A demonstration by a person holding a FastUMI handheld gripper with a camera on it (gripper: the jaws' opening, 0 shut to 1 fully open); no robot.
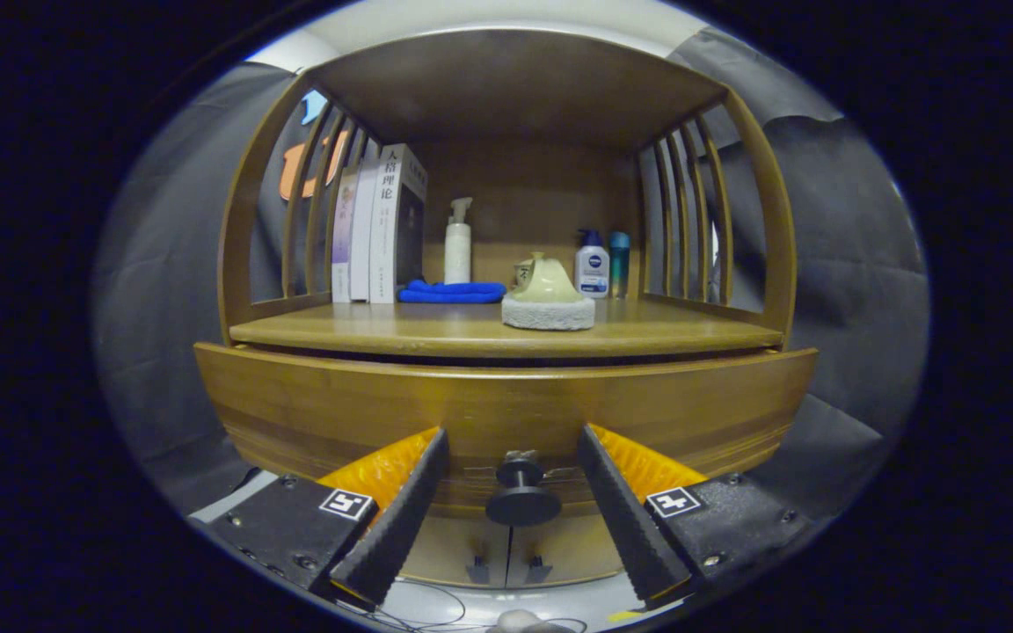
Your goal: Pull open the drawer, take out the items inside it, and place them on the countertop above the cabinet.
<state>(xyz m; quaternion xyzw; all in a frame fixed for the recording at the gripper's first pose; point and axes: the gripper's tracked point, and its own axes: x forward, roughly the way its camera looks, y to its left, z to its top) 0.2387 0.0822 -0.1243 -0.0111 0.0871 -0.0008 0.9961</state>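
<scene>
Gripper spread wide, 1 drawer knob between its fingers, untouched. Countertop: 3 books left, 3 bottles, 1 blue cloth, 1 brush.

book spine: 人格理论 | gripper spread wide, drawer knob between its fingers

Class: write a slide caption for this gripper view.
Open gripper straddles the drawer knob, countertop items above.
</scene>
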